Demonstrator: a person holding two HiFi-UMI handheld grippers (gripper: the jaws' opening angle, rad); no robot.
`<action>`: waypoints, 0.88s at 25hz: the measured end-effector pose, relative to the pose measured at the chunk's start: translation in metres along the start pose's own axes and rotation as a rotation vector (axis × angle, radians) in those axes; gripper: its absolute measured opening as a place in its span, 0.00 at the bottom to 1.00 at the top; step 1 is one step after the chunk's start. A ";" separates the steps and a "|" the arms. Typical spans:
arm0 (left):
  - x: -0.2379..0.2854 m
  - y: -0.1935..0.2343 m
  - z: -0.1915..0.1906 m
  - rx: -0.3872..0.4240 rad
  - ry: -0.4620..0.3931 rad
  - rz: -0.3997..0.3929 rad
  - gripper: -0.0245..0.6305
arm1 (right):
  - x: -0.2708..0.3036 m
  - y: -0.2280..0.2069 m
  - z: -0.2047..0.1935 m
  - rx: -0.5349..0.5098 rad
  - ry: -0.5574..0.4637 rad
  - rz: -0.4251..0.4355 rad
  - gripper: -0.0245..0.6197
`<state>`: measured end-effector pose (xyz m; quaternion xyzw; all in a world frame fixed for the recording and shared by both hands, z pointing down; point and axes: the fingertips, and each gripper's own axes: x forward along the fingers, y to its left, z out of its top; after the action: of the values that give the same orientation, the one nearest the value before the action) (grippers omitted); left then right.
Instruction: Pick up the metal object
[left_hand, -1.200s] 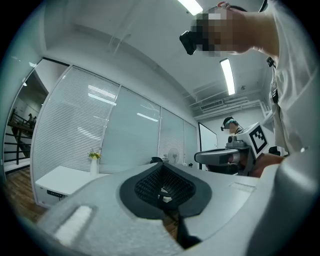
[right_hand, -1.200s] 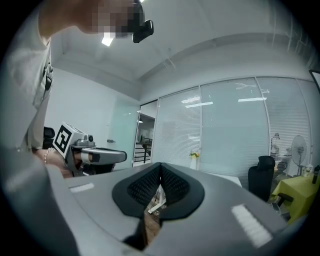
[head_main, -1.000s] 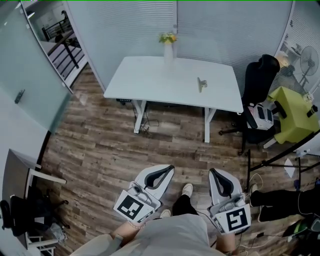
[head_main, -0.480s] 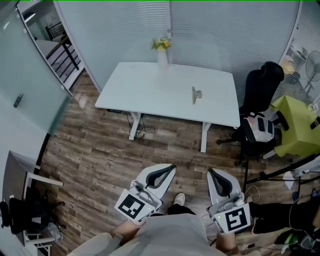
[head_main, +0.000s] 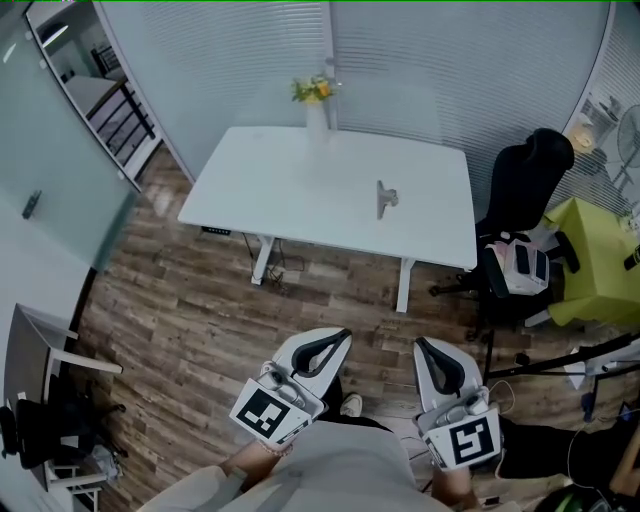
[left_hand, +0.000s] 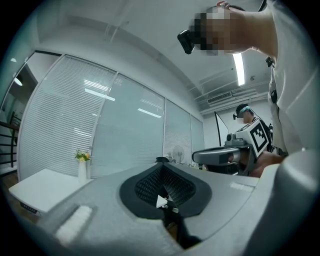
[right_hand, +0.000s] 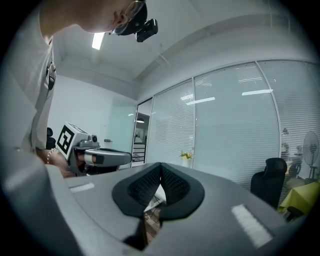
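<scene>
The wooden floor (head_main: 190, 300) between the person and the white table (head_main: 280, 190) is open, but the black chair (head_main: 525, 185) stands just beside the table's right edge. A route drifting that way could catch a leg or an elbow on it.

Both claws are held low, well short of the table's near edge. The left claw (head_main: 338, 340) and right claw (head_main: 424, 345) each have their jaws pressed together, with nothing between them. A claw that reaches the tabletop like this would, I judge, only shove the target along the smooth top, perhaps towards an edge.

The flower vase (head_main: 316, 108) stands at the far edge near the middle. A reach that overshoots or swings left could tip it.

The metal object (head_main: 384, 198) lies on the right half of the table, about midway between the near and far edges and well apart from the vase. It looks small, hard and narrow, so an off-centre pinch may let it twist or slip out.
</scene>
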<state>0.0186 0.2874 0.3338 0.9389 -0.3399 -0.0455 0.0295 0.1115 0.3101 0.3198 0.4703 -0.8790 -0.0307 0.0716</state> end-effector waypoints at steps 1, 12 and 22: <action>0.004 0.003 -0.001 0.003 0.000 -0.001 0.04 | 0.004 -0.004 -0.001 0.007 -0.002 -0.002 0.05; 0.077 0.070 -0.006 -0.002 -0.011 -0.018 0.04 | 0.075 -0.066 -0.012 -0.006 0.002 -0.021 0.05; 0.153 0.165 -0.006 -0.022 -0.008 -0.044 0.04 | 0.179 -0.128 -0.008 -0.007 0.019 -0.038 0.05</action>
<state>0.0317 0.0632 0.3444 0.9456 -0.3188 -0.0535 0.0375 0.1205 0.0903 0.3293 0.4869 -0.8692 -0.0304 0.0811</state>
